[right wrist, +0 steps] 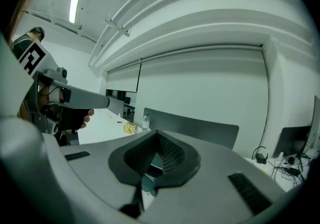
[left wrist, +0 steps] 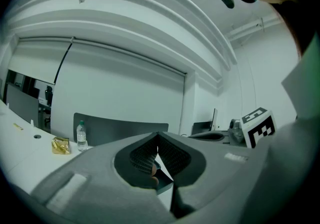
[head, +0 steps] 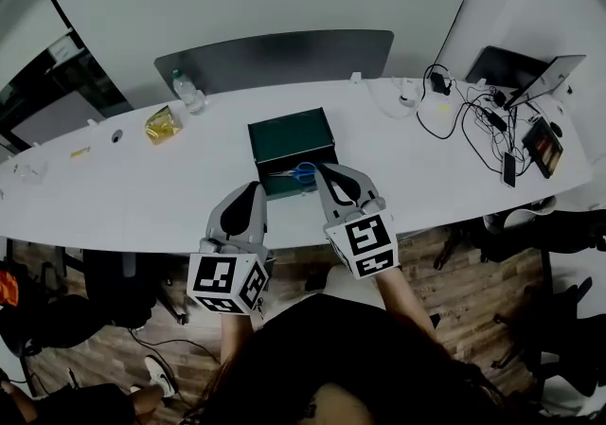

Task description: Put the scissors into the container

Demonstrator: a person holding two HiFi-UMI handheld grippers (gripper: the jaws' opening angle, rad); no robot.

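Observation:
A dark green box-shaped container [head: 289, 134] stands mid-table. Blue-handled scissors [head: 299, 173] lie in its near, open part, blades pointing left. My right gripper [head: 325, 170] is shut, with its tip just right of the scissors' handle; whether it touches them I cannot tell. In the right gripper view the jaws [right wrist: 158, 135] meet with nothing between them, and a bit of the container [right wrist: 152, 168] shows below. My left gripper [head: 254, 188] hovers at the container's near left corner. Its pads [left wrist: 158, 147] meet too, with the container's edge [left wrist: 163, 180] showing beneath.
The white table [head: 142, 186] runs left to right, its near edge under my grippers. A water bottle [head: 189, 92] and a yellow packet [head: 162, 125] sit at the back left. A laptop [head: 521, 73], cables [head: 473, 120] and a phone [head: 543, 147] crowd the right end.

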